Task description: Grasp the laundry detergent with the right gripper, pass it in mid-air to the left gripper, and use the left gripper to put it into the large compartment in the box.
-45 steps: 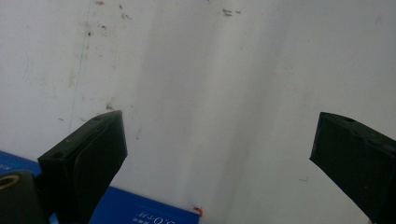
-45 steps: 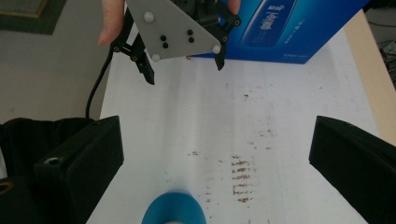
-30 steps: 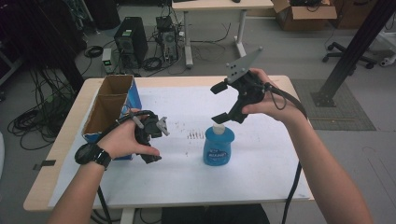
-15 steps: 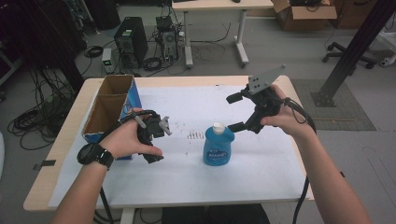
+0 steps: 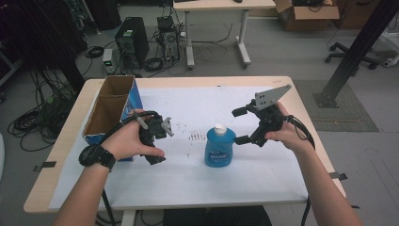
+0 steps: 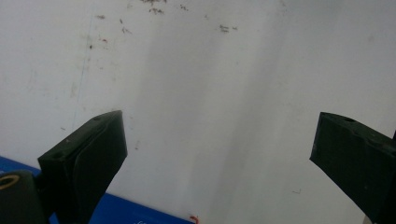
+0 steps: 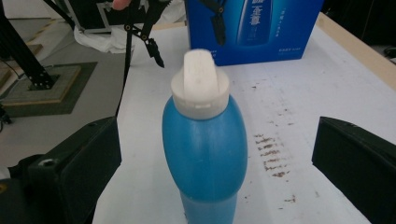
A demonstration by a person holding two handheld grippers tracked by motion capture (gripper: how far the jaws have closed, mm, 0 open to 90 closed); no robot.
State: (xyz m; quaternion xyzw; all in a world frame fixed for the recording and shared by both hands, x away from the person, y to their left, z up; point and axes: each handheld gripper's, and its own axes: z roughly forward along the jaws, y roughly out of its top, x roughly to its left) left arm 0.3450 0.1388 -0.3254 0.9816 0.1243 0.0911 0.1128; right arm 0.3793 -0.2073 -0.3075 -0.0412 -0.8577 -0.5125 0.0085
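The jaws of the right gripper (image 5: 241, 125) are spread wide and hold nothing; in the right gripper view they stand on either side of the blue bottle (image 7: 204, 144), which is framed between them but not yet touched. The bottle (image 5: 219, 147) stands upright on the white sheet near the middle of the counter (image 5: 301, 101), somewhat toward the near edge, with its white flip cap (image 7: 200, 84) closed. The step in hand is judged to be the grasp of this bottle — it would best be taken on the broad body below the shoulder, not at the cap, with the jaws kept level and centred so that the rounded, smooth sides are not squeezed out; the closing should be made only once both pads are beside the widest part.

The jaws of the left gripper (image 5: 157, 129) are likewise wide and empty; in the left gripper view only bare white sheet is seen between them. This gripper is held near the open cardboard box (image 5: 108, 110) at the far left corner of the counter, well apart from the bottle.

Against the earlier frames, the right gripper has been brought down and back from above the cap to the bottle's right side — the bottle itself has not been moved; the left gripper has stayed in place.
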